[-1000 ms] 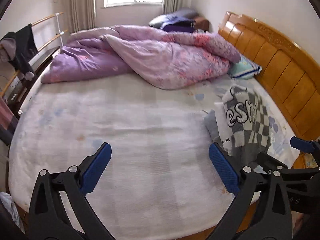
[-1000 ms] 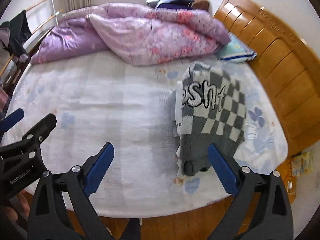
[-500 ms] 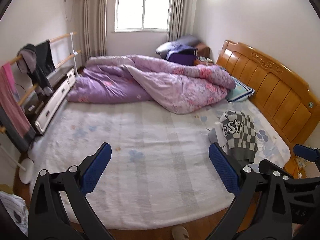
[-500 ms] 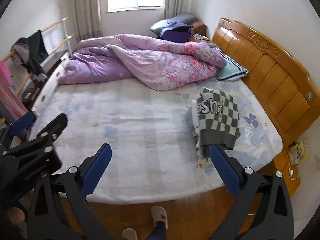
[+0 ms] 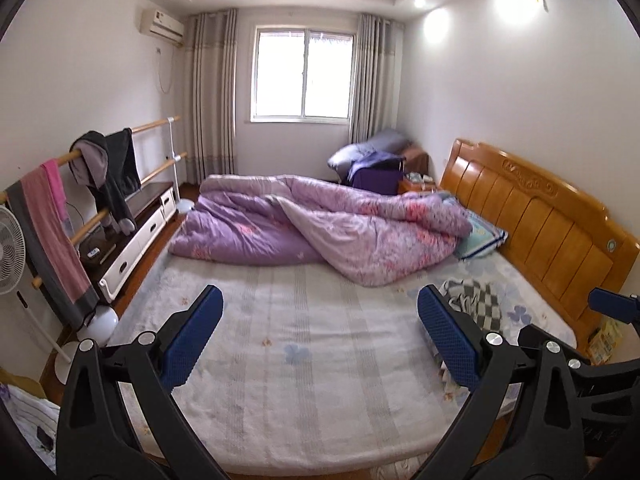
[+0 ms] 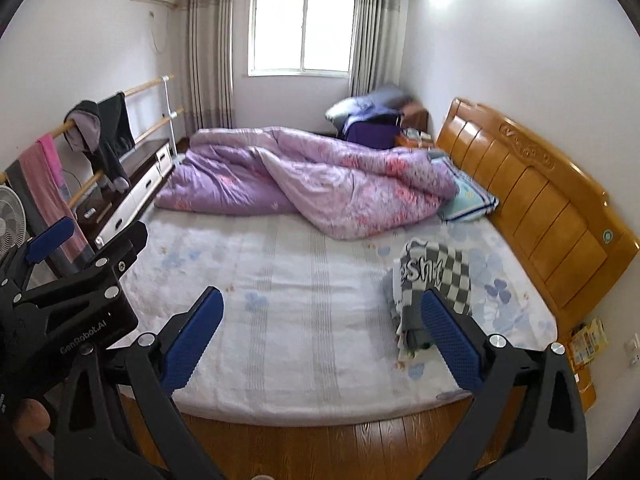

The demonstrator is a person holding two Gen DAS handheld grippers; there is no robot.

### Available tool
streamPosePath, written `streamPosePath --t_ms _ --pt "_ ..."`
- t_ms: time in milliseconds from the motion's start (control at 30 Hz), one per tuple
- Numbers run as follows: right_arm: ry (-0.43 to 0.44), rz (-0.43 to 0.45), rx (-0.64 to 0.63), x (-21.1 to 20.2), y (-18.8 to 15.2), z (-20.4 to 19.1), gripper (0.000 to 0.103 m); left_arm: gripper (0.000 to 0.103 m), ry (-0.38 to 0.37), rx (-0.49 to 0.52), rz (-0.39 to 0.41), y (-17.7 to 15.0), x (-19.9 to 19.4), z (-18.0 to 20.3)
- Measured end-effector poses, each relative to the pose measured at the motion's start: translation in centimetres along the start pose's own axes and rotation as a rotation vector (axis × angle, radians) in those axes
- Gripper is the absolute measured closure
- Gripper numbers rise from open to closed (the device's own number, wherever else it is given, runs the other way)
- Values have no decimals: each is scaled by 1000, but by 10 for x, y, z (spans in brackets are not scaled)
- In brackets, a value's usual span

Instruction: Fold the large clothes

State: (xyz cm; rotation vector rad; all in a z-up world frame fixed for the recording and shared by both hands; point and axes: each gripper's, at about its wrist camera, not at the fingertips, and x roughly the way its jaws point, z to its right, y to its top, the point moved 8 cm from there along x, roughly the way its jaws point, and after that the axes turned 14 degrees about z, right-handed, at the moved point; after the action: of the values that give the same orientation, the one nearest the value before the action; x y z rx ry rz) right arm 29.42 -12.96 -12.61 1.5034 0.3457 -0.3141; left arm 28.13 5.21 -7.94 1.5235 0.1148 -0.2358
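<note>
Sweater: folded checked grey-and-white sweater (image 6: 434, 280) with lettering on top lies on the bed (image 6: 304, 280), on its right side near the wooden headboard (image 6: 536, 200); its near end sits by the bed's near edge.
Left gripper: left gripper (image 5: 320, 332) is spread wide, nothing between the blue pads (image 5: 192, 330); held over the near part of the mattress, apart from the sweater.
Right gripper: right gripper (image 6: 322, 338) is likewise released and empty, held off the foot of the bed over the wooden floor (image 6: 320, 444).
Quilt: purple quilt (image 6: 304, 176) is bunched across the far half of the bed, with a pale blue pillow (image 6: 470, 198) beside it.
Rack: clothes rack (image 5: 100, 176) with hanging garments stands left of the bed.
</note>
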Motion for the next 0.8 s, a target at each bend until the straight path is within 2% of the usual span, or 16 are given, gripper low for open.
streamPosePath --t_ms 233,467,800 --pt "-4 74 -36 -31 15 26 8 5 20 -23 20 21 -32 24" --pt "23 87 -11 -45 19 53 8 5 67 8 35 36 -56 58" --pt "33 116 7 -61 20 77 8 5 81 20 41 44 -68 81"
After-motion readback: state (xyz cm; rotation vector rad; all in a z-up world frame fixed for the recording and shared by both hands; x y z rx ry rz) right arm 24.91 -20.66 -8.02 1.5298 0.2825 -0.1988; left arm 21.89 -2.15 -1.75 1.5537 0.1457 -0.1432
